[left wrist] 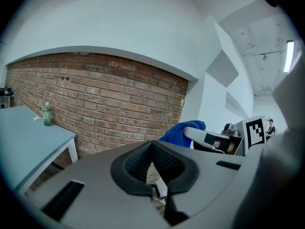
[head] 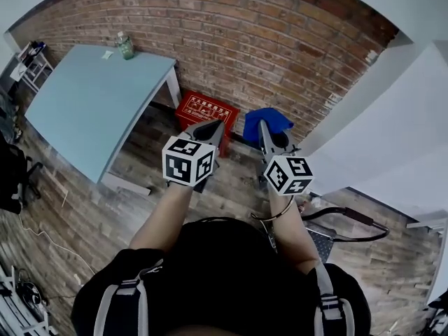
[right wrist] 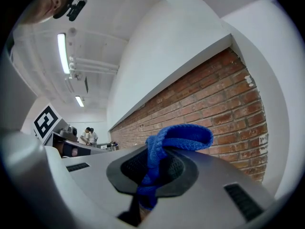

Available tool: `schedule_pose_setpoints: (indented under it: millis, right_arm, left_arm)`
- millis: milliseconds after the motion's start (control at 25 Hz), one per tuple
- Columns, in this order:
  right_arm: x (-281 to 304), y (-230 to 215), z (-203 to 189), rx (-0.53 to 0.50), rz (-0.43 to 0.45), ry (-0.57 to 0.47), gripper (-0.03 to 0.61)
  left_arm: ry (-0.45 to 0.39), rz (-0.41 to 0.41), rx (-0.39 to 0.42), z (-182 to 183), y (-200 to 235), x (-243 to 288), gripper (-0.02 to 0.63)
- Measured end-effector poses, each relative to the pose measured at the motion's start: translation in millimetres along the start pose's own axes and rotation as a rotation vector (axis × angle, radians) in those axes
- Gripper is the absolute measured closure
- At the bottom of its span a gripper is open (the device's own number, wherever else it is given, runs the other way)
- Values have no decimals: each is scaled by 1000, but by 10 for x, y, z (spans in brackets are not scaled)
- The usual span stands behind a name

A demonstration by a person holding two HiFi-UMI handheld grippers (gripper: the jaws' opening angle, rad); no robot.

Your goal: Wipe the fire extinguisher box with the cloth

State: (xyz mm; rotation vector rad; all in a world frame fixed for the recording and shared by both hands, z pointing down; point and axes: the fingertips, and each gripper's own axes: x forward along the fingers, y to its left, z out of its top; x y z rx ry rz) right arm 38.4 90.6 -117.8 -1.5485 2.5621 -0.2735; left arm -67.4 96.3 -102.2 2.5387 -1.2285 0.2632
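Fire extinguisher box: red, low against the foot of the brick wall. It looks to stand on the floor, and its printed face is turned up toward the head view, which leaves that face the easiest one to reach from above.
Cloth: blue, held off the ground just to the right of the box. No view shows it touching the box.
Right gripper: fingers clamped on the cloth. A fold loops up and forward past the tips, likely kept loose so that soft cloth, not hard plastic, meets the box.
Left gripper: fingers pressed together with nothing between them. In the head view it is over the near edge of the box and covers part of it. It seems idle, or ready to steady the box.
Surface: pale blue table to the left of the box, with one leg just beside it. A bottle stands on its corner by the wall, well apart from the box.
Step, as judged: approach, with no wiping begun.
Next move calls for: lowering the right gripper until the loose fold lies on the box's upper face.
Risk: the fold is small, so a fingertip may scrape the box.
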Motion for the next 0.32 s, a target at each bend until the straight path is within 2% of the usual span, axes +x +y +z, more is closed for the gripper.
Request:
schedule_pose_setpoints:
  millis: [320]
  right_arm:
    - [-191, -135, -61, 43, -3, 8, 537]
  left_arm:
    - [11, 5, -23, -71, -153, -23, 617]
